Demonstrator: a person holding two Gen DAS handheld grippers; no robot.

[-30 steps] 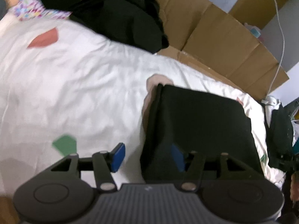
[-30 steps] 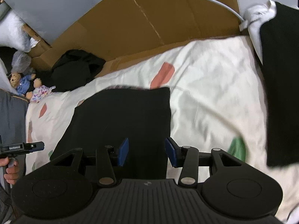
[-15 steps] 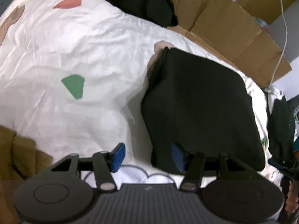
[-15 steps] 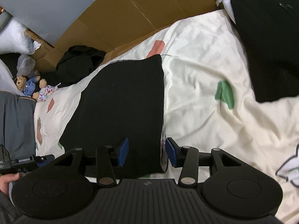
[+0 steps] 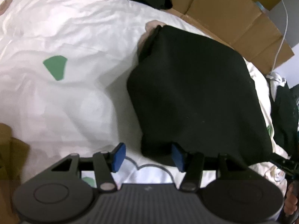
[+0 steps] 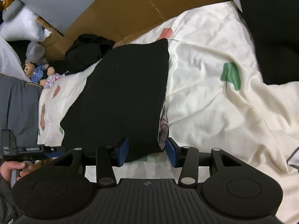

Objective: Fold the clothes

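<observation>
The folded black garment lies on the bed sheet, approx. in the middle. It looks soft, light and limp, so prob. best taken at the two near corners. Left gripper and right gripper are both closing, each w/ a near corner between the pads, not yet pressed. It is plain black, thick, w/ a squared shape.

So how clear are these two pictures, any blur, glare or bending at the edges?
Left wrist view: soft and slightly blurred, the white sheet washed out, the black garment nearly without detail. Right wrist view: sharper, sheet creases visible. Both: fisheye bending, the cardboard curves near the edges.
</observation>
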